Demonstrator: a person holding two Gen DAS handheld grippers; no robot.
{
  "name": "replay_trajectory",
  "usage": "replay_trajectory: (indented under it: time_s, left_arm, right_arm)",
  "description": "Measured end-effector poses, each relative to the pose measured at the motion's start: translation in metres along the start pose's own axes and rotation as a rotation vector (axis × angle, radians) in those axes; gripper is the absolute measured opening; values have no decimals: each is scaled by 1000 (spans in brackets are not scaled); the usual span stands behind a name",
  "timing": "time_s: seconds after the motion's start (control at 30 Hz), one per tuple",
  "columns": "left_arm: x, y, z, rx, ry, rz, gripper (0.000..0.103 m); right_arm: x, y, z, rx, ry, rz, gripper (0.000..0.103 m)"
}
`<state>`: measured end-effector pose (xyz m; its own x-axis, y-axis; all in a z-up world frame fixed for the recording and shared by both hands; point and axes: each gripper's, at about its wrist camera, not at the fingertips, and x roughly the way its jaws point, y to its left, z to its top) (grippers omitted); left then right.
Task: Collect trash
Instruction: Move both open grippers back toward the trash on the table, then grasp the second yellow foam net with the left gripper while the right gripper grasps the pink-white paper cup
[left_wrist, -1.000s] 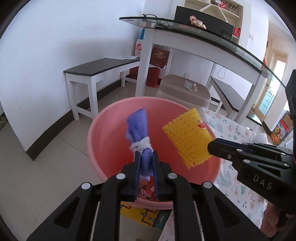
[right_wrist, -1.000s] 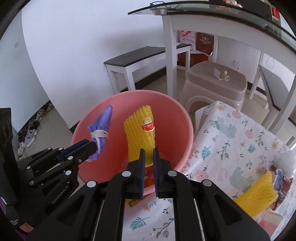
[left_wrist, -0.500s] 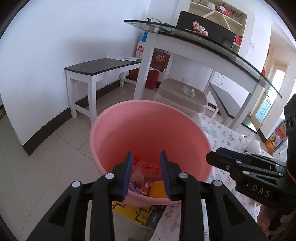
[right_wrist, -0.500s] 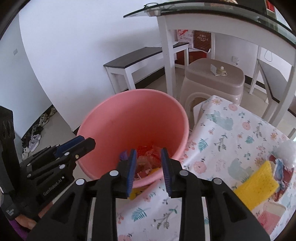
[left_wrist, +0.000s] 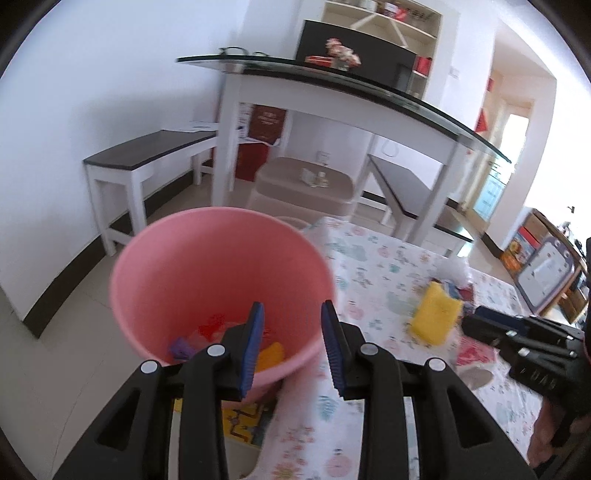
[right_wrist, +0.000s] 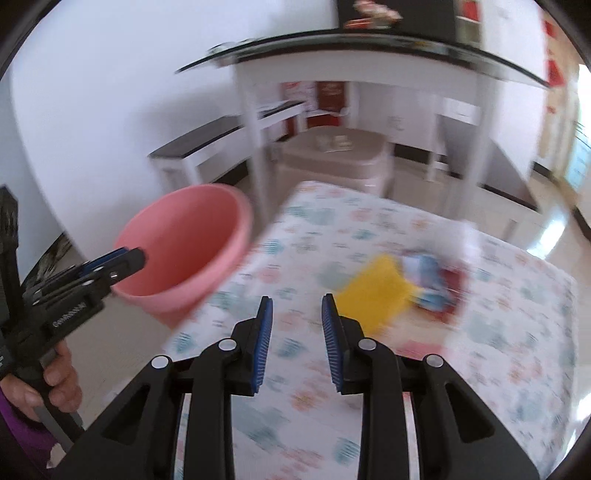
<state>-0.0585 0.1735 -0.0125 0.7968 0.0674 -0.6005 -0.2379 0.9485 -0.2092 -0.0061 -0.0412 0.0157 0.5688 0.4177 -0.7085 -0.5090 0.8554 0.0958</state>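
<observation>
A pink tub (left_wrist: 184, 273) stands on the floor beside the table's left end, also seen as the tub (right_wrist: 184, 236) in the right wrist view. Inside lie a purple piece (left_wrist: 180, 347), a yellow foam net (left_wrist: 271, 355) and red wrappers (left_wrist: 210, 325). My left gripper (left_wrist: 291, 314) hovers over the tub's near rim, jaws opening, nothing between them. My right gripper (right_wrist: 297, 306) is open and empty above the floral tablecloth (right_wrist: 332, 221). Just ahead to its right lie another yellow foam net (right_wrist: 376, 288) and a pile of blue and red wrappers (right_wrist: 432, 284).
A beige plastic stool (left_wrist: 306, 184) stands behind the tub. Further back are a white bench (left_wrist: 147, 155) and a glass-topped desk (left_wrist: 332, 85). A person's hand (right_wrist: 59, 380) holds the left gripper's handle. A toy board (left_wrist: 546, 269) leans at the far right.
Both grippers opened and let the purple piece and the yellow net fall into the tub. Both then swung right; the right one now hangs over the table.
</observation>
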Motion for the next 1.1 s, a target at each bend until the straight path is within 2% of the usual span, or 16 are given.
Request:
replay_trajectory:
  time_s: [0.2,0.23,0.27,0.33,0.57,0.8,0.83,0.87,0.93,1.1]
  left_arm:
    - [8,-24,-3,44,20,-60,32]
    - [10,-29,-4,53,28,-71,32]
    - [11,-31,-5,58,32,-76,32]
    - [15,-37,-8,72,46,-90,32]
    - [22,-51,-13,118,74,-114,32]
    - [35,-66,-13,169,108,-136,32]
    - [38,-70,-12,176,115,-143,32]
    - [42,-74,-11,185,127,-155,33]
    - [50,-83,-9,201,151,-187,36]
    - [77,-113,-6,259,210,-262,38]
  right_arm:
    - [-22,-70,-25,196,17,-61,28]
    - [-24,-81,-31,239,26,-63,31]
    - [-23,-86,-35,263,33,-61,38]
    - [-19,-97,-44,320,51,-47,41]
    - [2,-92,-49,375,98,18,41]
    - [19,-89,-52,364,116,-16,41]
    - [18,-90,-52,366,110,-13,38]
    - [17,-91,-53,364,101,-3,27]
    - [15,-93,-53,349,94,2,14]
    - [5,-101,-58,334,74,-8,11]
